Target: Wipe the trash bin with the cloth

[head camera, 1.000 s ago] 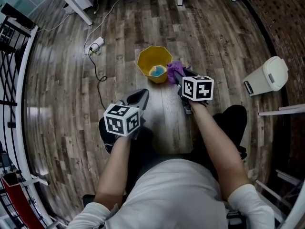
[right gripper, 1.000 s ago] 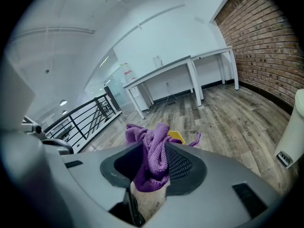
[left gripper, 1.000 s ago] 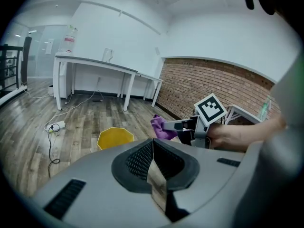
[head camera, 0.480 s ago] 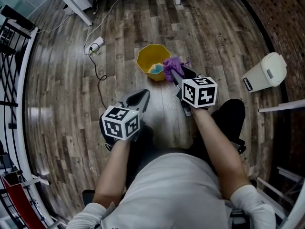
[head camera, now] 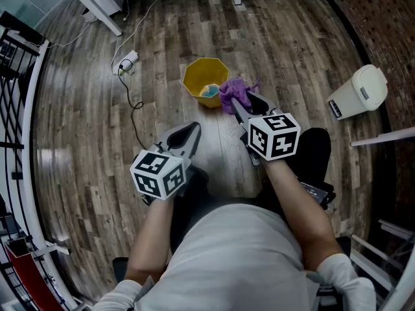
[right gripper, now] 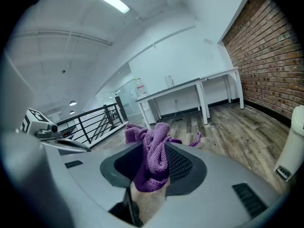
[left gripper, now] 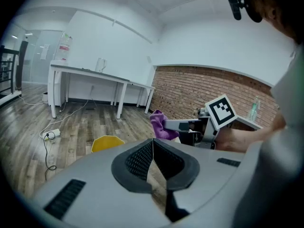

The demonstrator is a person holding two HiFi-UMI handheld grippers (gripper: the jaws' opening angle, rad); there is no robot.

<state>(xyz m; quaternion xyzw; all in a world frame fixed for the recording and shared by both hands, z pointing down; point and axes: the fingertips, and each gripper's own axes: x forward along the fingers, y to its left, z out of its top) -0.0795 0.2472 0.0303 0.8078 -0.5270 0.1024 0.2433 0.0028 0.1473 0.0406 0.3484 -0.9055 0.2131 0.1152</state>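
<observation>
Occlusion: in the left gripper view the left gripper's own grey body covers the lower part of the trash bin, so only its yellow top shows. In the head view the person's torso fills the bottom centre and hides the floor under it.
Cut off: white lidded bin is clipped by the right edge of the right gripper view. Table legs are clipped at the upper left of the head view.
Unclear: cannot tell whether the cloth touches the trash bin's rim or only overlaps it in the picture.
Trash bin: yellow, eight-sided, on the wood floor at upper centre of the head view.
Bin contents: a blue item lies low inside, near the lower right wall. What it is cannot be made out.
Bin direction: upright, mouth facing up at the camera, long axis vertical.
White lidded bin: right edge of the head view, lid on, well apart from the yellow one.
Cloth: purple, bunched, at the lower right rim of the trash bin. It sticks out past the jaw tips toward the upper left of the head view, with a loose end trailing right in the right gripper view.
Right gripper: jaws clamped on the cloth, pointing up-left at the trash bin.
Left gripper: jaws pressed together with nothing between them. It sits lower left of the trash bin in the head view, apart from it.
Floor: power strip and cord left of the trash bin.
</observation>
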